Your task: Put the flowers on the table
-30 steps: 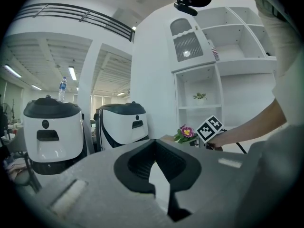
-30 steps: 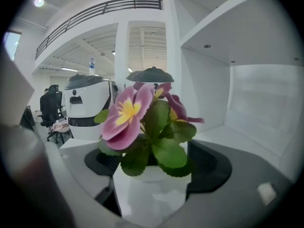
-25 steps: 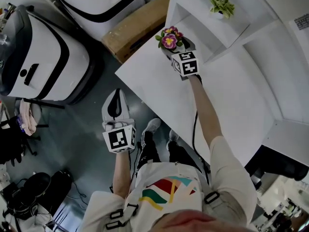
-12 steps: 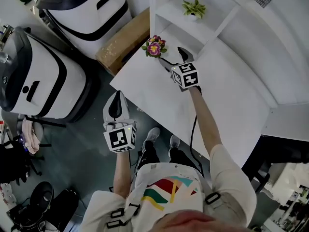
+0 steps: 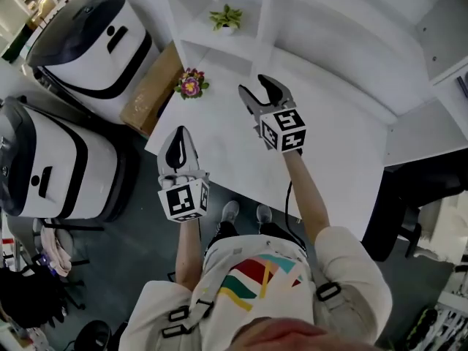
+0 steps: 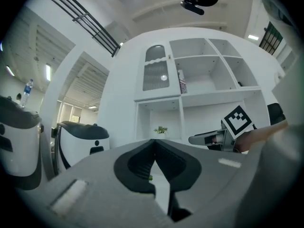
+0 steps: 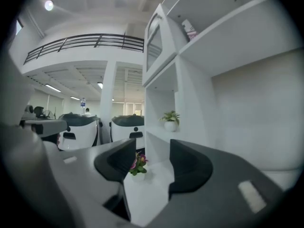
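A small pot of pink and purple flowers [image 5: 191, 85] stands on the white table [image 5: 329, 152] near its far left corner; it also shows as the flower pot [image 7: 138, 166] between the right jaws, some way off. My right gripper [image 5: 256, 95] hovers over the table, open and empty, to the right of the pot. My left gripper [image 5: 176, 146] is shut and empty at the table's near left edge. In the left gripper view its jaws meet at the left gripper [image 6: 153, 161], and the right gripper [image 6: 213, 137] shows at the right.
A green plant in a white pot [image 5: 226, 19] sits in a shelf cubby [image 5: 219, 39] behind the flowers, also seen as the green plant [image 7: 170, 119]. Two large white and black machines [image 5: 91, 31] and a cardboard box [image 5: 150, 90] stand on the floor to the left.
The right gripper let go of the flower pot on the table, opened and drew back to the right. My left gripper rose toward the table edge, still shut.
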The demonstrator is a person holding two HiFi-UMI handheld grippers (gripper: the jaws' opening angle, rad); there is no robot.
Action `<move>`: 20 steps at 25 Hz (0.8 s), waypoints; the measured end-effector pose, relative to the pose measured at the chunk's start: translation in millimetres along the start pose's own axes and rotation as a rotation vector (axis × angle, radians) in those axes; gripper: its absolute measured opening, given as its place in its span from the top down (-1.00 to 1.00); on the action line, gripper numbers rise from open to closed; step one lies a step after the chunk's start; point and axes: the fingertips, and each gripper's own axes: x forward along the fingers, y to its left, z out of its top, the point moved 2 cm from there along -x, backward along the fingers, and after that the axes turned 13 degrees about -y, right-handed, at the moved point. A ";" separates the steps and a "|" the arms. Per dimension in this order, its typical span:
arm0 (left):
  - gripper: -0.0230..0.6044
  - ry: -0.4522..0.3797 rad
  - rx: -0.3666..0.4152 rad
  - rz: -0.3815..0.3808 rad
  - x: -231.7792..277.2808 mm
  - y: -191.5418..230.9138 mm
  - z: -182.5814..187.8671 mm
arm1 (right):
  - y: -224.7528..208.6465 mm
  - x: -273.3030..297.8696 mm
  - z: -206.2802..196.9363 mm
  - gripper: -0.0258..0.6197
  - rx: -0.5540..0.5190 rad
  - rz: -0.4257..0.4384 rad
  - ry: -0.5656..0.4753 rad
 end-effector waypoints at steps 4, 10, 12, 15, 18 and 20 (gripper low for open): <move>0.91 -0.057 -0.027 -0.101 21.8 -39.5 21.2 | -26.7 -54.9 42.2 0.52 -0.029 -0.136 -0.083; 0.91 -0.137 -0.076 -0.291 56.1 -118.7 50.2 | -64.1 -153.7 94.4 0.92 -0.147 -0.379 -0.178; 0.91 -0.151 -0.106 -0.362 59.3 -151.1 59.8 | -73.3 -186.2 107.7 0.92 -0.175 -0.452 -0.201; 0.91 -0.151 -0.147 -0.468 54.2 -196.3 63.5 | -80.1 -233.8 117.7 0.92 -0.219 -0.548 -0.207; 0.91 -0.123 -0.170 -0.546 42.3 -230.6 55.0 | -78.1 -276.7 119.2 0.92 -0.227 -0.623 -0.197; 0.91 -0.109 -0.174 -0.586 36.6 -245.3 52.2 | -72.1 -298.5 117.4 0.92 -0.221 -0.656 -0.190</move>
